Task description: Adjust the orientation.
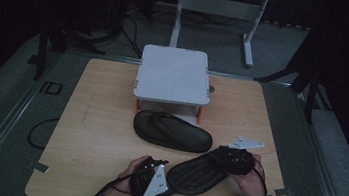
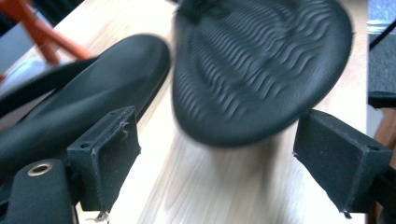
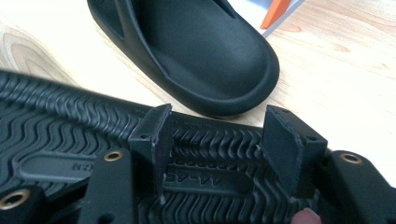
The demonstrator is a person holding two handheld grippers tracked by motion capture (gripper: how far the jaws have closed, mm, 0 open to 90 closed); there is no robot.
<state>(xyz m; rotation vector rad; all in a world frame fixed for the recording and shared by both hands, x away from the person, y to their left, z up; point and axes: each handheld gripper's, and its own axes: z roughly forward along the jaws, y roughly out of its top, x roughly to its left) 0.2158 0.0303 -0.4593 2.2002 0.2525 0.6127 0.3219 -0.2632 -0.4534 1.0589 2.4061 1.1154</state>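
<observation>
Near the front edge of the bench (image 1: 99,119) a black sandal (image 1: 198,174) lies sole-up, its ridged tread showing, just beside its mate (image 1: 172,131), which sits right way up in front of the white stand (image 1: 173,75). Left tool (image 2: 205,163) is gaping wide with nothing in it, the sole's rounded end a bit beyond its jaws. Right tool (image 3: 212,154) is partly open with its jaws over the other end of the tread; I can't tell if the pads are actually pressing on it. Looks like the job is flipping this one over, so I'd get a solid pinch on the rim before rolling it, and keep it off the mate. The strap's hidden underneath, the sole is motion-blurred in the left gripper view, and the moulded lettering's unreadable.
</observation>
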